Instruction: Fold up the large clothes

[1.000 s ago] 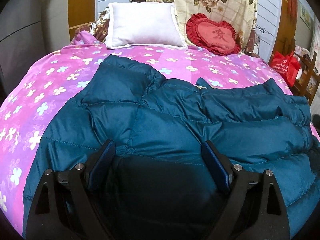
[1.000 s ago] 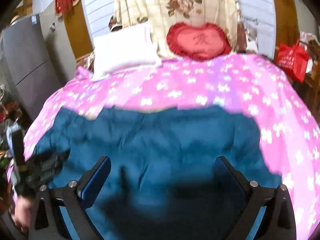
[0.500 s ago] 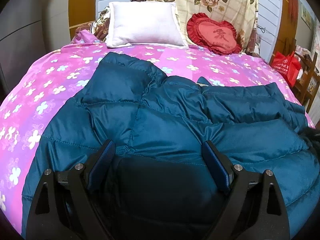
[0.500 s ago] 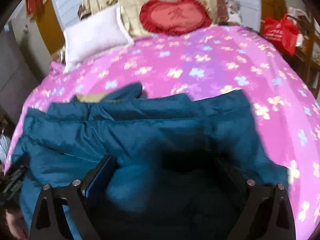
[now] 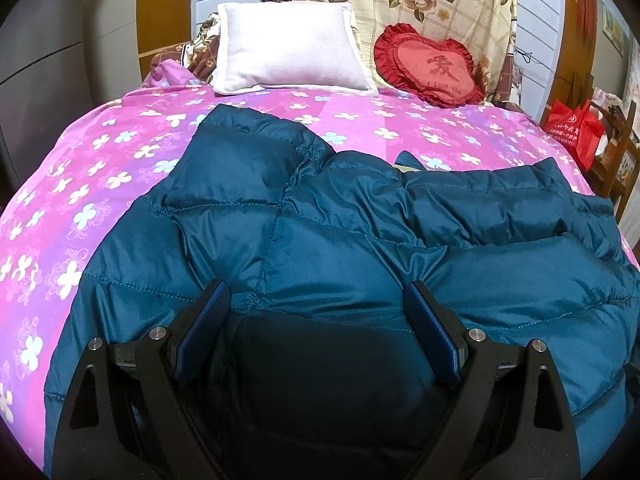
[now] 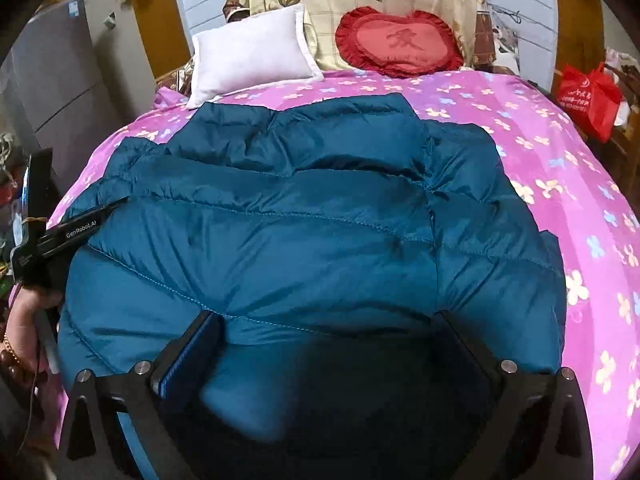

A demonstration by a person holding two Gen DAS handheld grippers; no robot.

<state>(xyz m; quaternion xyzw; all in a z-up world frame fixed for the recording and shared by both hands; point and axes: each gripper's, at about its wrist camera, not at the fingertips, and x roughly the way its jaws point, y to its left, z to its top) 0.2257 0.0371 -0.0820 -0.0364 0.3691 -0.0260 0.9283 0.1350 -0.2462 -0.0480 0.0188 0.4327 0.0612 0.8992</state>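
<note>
A large teal quilted down jacket [image 5: 320,248] lies spread on the pink flowered bed [image 5: 80,184], partly folded over itself with a sleeve toward the pillows. My left gripper [image 5: 318,320] is open, its blue pads just above the jacket's near edge. My right gripper [image 6: 332,336] is open too, low over the jacket [image 6: 300,220] near its hem; fabric bulges between the fingers. The left gripper's body [image 6: 56,236] and the hand holding it show at the left edge of the right wrist view.
A white pillow [image 5: 288,48] and a red heart cushion [image 5: 432,64] lean at the head of the bed against a flowered cloth. A red bag [image 5: 572,132] and wooden furniture stand at the right. Grey cabinets [image 6: 52,92] stand at the left.
The right gripper swung over the jacket, dipped toward its right edge, then came back to a centred view. The jacket's right side now lies folded flatter. The left gripper barely moved.
</note>
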